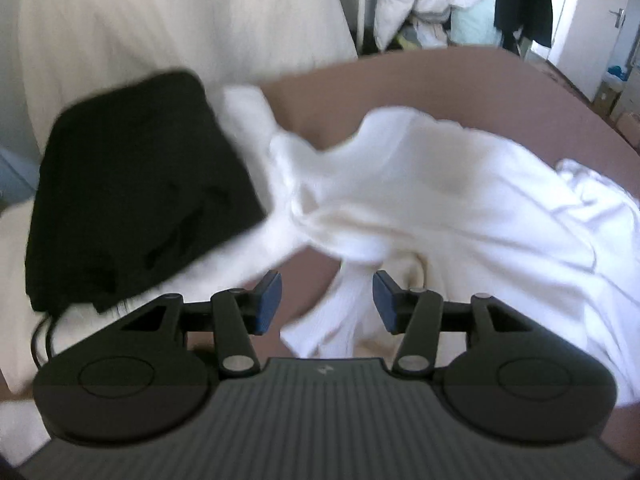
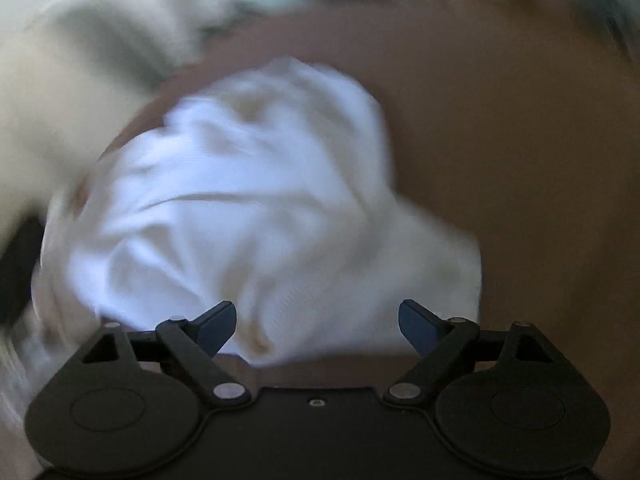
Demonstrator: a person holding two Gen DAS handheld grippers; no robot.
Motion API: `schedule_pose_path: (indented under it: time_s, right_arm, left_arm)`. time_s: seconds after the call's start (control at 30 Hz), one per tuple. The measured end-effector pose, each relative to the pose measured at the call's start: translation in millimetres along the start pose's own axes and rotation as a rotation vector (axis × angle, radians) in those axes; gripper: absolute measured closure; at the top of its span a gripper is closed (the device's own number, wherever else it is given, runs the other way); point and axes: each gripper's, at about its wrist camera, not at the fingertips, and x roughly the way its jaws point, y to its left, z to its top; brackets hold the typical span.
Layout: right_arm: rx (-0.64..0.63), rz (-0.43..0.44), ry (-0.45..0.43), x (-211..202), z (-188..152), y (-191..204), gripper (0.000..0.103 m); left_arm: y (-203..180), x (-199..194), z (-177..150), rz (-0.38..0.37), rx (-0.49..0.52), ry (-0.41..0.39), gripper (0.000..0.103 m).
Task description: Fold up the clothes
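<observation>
A crumpled white garment (image 1: 440,200) lies spread over the brown surface (image 1: 400,84). One twisted part of it runs down between the jaws of my left gripper (image 1: 326,300). Those jaws stand apart and the blue pads (image 1: 269,300) do not press on the cloth. A folded black garment (image 1: 136,200) sits to the left, on top of other white cloth. In the blurred right wrist view the white garment (image 2: 260,200) is bunched in a heap just ahead of my right gripper (image 2: 318,324), which is wide open with only cloth below it.
A pale curtain (image 1: 160,20) hangs behind the black garment. White padded jackets (image 1: 432,0) and dark clothes hang at the back, and a door (image 1: 600,20) is at the far right. A thin black cord (image 1: 42,340) trails from under the black garment. Bare brown surface (image 2: 520,160) lies right of the heap.
</observation>
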Motion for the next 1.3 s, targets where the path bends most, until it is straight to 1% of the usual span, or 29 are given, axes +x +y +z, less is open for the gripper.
schedule_pose_path:
  time_s: [0.03,0.07,0.13,0.17,0.2,0.23,0.33,0.4,0.43,0.5,0.53,0.57,0.6,0.67,0.73,0.77,0.8,0.83,0.87,0.93,1.0,1.03,1.07,1.13,1.17,1.2,1.23,1.27,1.3]
  right_arm:
    - [0.040,0.015,0.008,3.1,-1.2,-7.3,0.016]
    - [0.062,0.013,0.008,4.3,-2.0,-12.1,0.017]
    - [0.045,-0.040,-0.023,-0.6,-4.8,-11.3,0.016]
    - [0.021,-0.045,-0.031,-3.8,-6.9,-7.5,0.016]
    - [0.001,-0.024,-0.031,-6.6,-9.9,-2.8,0.016]
    - [-0.018,0.008,-0.028,-9.3,-13.4,2.3,0.016]
    - [-0.081,0.089,0.013,-10.1,-22.3,17.9,0.016]
    - [-0.169,0.108,0.064,-1.8,-29.6,35.2,0.016]
    - [-0.220,0.105,0.085,3.8,-34.4,44.5,0.016]
    - [-0.321,0.080,0.106,14.8,-44.5,61.7,0.016]
    - [-0.379,0.050,0.083,17.8,-50.3,69.3,0.016]
    - [-0.446,0.015,0.048,19.8,-56.6,77.2,0.016]
    - [-0.512,-0.020,0.013,21.7,-62.9,85.0,0.016]
    - [-0.710,-0.067,-0.075,24.2,-78.9,104.3,0.016]
    - [-0.893,-0.062,-0.135,25.8,-97.1,119.3,0.017]
    - [-0.937,-0.033,-0.134,26.6,-102.8,123.7,0.022]
    - [-0.956,0.008,-0.117,27.2,-106.4,126.6,0.029]
    - [-0.962,0.047,-0.100,28.1,-108.7,128.8,0.029]
    - [-0.965,0.076,-0.094,27.8,-110.8,129.5,0.029]
    - [-1.006,0.088,-0.120,26.2,-116.7,132.3,0.029]
    - [-1.032,0.064,-0.160,31.5,-117.3,137.5,0.029]
    - [-1.035,0.038,-0.178,37.4,-117.0,138.7,0.027]
    - [-1.034,0.005,-0.195,44.9,-116.6,139.1,0.027]
    - [-1.092,-0.092,-0.189,71.4,-114.1,140.5,0.028]
    - [-1.124,-0.137,-0.185,85.9,-112.9,142.2,0.029]
    - [-1.095,-0.135,-0.185,90.4,-107.6,141.3,0.029]
    - [-1.033,-0.111,-0.184,89.5,-100.1,138.7,0.029]
    - [-0.971,-0.087,-0.183,88.7,-92.5,136.2,0.032]
    - [-0.914,-0.066,-0.179,85.1,-85.5,133.7,0.041]
  left_arm:
    - [4.8,-0.5,-4.4,-0.012,-0.003,0.010,0.053]
    - [10.0,-2.9,-9.7,-0.007,-0.002,0.021,0.053]
    - [20.5,-7.5,-20.0,0.009,0.001,0.037,0.053]
    - [26.4,-10.0,-24.4,0.038,0.001,0.024,0.053]
    - [33.2,-13.8,-28.8,0.063,-0.007,0.000,0.053]
    - [39.7,-16.0,-31.6,0.058,-0.025,-0.013,0.053]
    - [52.7,-10.4,-34.1,-0.046,-0.076,0.000,0.053]
    - [43.9,-4.2,-34.7,-0.080,-0.052,0.006,0.053]
    - [37.9,-0.4,-35.2,-0.096,-0.036,0.010,0.053]
    - [17.5,12.0,-37.3,-0.125,0.012,0.032,0.045]
    - [7.8,20.6,-38.2,-0.140,0.026,0.049,0.038]
    - [-2.1,30.4,-39.0,-0.143,0.039,0.065,0.037]
    - [-12.3,42.0,-39.1,-0.097,0.052,0.077,0.038]
    - [-31.9,55.9,-39.6,0.095,0.114,0.042,0.048]
    - [-46.4,66.5,-37.2,0.169,0.199,-0.003,0.053]
    - [-48.6,70.2,-36.0,0.163,0.206,-0.011,0.053]
    - [-48.9,74.0,-35.6,0.141,0.199,-0.007,0.053]
    - [-48.4,78.0,-36.5,0.119,0.188,0.009,0.053]
    - [-47.8,83.0,-38.5,0.106,0.175,0.032,0.050]
    - [-45.8,94.4,-43.5,0.108,0.151,0.070,0.047]
    - [-46.7,99.2,-47.0,0.109,0.138,0.067,0.047]
    - [-47.1,101.6,-48.8,0.109,0.131,0.066,0.062]
    - [-47.7,102.8,-50.0,0.111,0.127,0.064,0.088]
    - [-48.5,98.3,-49.4,0.123,0.127,0.058,0.091]
    - [-45.7,92.4,-49.1,0.134,0.105,0.048,0.093]
    - [-42.6,86.0,-49.1,0.147,0.084,0.036,0.093]
    - [-38.8,77.6,-50.1,0.173,0.069,0.017,0.094]
    - [-35.3,67.1,-50.8,0.214,0.071,-0.013,0.094]
    - [-31.9,55.9,-51.1,0.245,0.078,-0.045,0.094]
